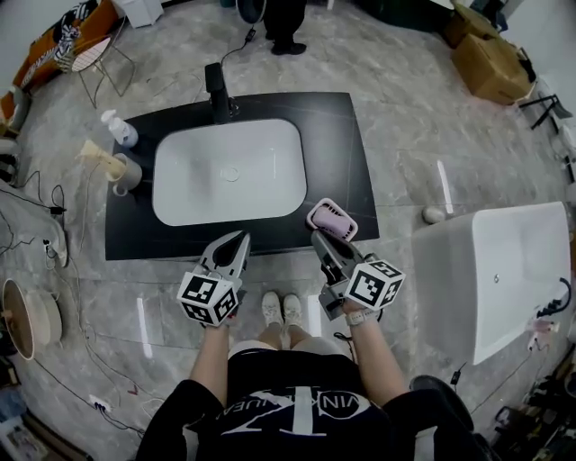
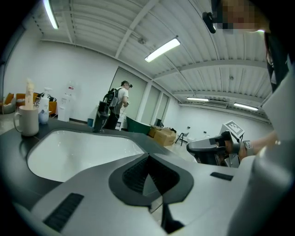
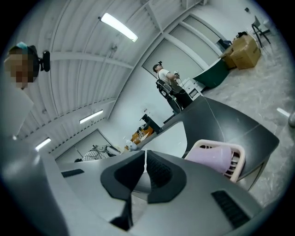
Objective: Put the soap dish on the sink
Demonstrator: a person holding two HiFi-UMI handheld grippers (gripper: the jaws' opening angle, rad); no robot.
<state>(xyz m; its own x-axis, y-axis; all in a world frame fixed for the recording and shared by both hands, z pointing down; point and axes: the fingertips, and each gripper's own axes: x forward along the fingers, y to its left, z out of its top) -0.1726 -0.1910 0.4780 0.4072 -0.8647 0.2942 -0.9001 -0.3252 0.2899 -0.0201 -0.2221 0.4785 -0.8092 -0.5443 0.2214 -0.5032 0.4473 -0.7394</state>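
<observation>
A pink slotted soap dish (image 1: 331,219) lies on the front right corner of the black countertop (image 1: 337,144), beside the white sink basin (image 1: 229,171). My right gripper (image 1: 319,237) hovers just in front of and left of the dish, shut with nothing between its jaws. In the right gripper view the dish (image 3: 216,156) sits to the right of the closed fingertips (image 3: 145,154), apart from them. My left gripper (image 1: 241,236) hangs at the counter's front edge, also shut and empty. Its own view looks over the closed tips (image 2: 147,159) toward the basin (image 2: 78,150).
A black faucet (image 1: 217,90) stands behind the basin. A mug (image 1: 126,171) and a pump bottle (image 1: 119,128) sit on the counter's left end. A white bathtub (image 1: 504,270) lies to the right, cardboard boxes (image 1: 490,63) at the far right, and a person (image 1: 286,22) stands beyond the counter.
</observation>
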